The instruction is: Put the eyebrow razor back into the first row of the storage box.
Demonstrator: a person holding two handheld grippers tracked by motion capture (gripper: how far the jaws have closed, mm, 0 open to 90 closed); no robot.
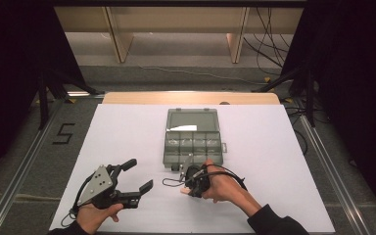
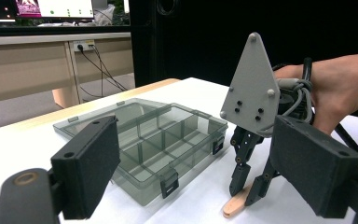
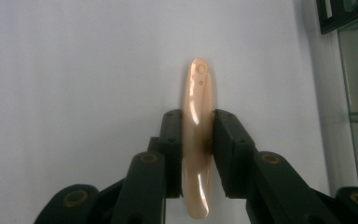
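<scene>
Peach plastic piece [image 3: 196,140] pinched between right gripper [image 3: 196,140] pads, on table [image 3: 74,70]

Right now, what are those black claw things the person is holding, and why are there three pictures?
Those are tools with two black jaws that a person squeezes shut, one in each hand. One picture comes from a camera up high, looking down at the white table. The other two come from small cameras riding on each tool.

The left hand-held gripper is open and holds nothing. The right hand-held gripper points down and its jaws pinch a small beige stick, smooth and shiny, lying on the table. I cannot tell what the stick is for.

Just behind it sits a clear grey plastic box with little compartments and its lid open. Whether anything lies in them is hard to tell.
</scene>
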